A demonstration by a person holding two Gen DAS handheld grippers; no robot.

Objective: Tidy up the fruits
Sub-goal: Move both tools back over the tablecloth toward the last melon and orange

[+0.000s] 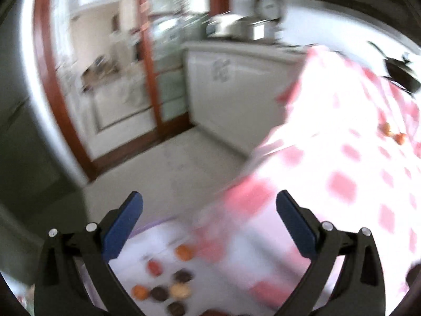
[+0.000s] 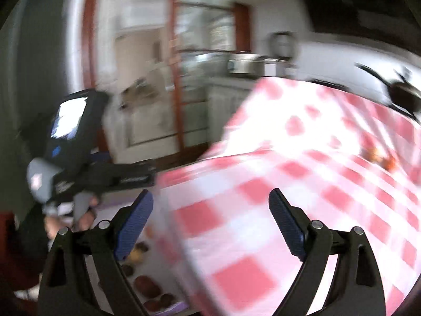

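Left wrist view: we saw our left gripper (image 1: 209, 205) spread wide and empty, right gripper (image 2: 210, 202) likewise, fruits (image 1: 168, 287) (blurred) on a white tray (image 1: 210, 284) beside the checkered bench (image 2: 302, 171).

Both tongs, left (image 1: 209, 201) and right (image 2: 211, 198), are black with ribbed blue pads and silver screws.
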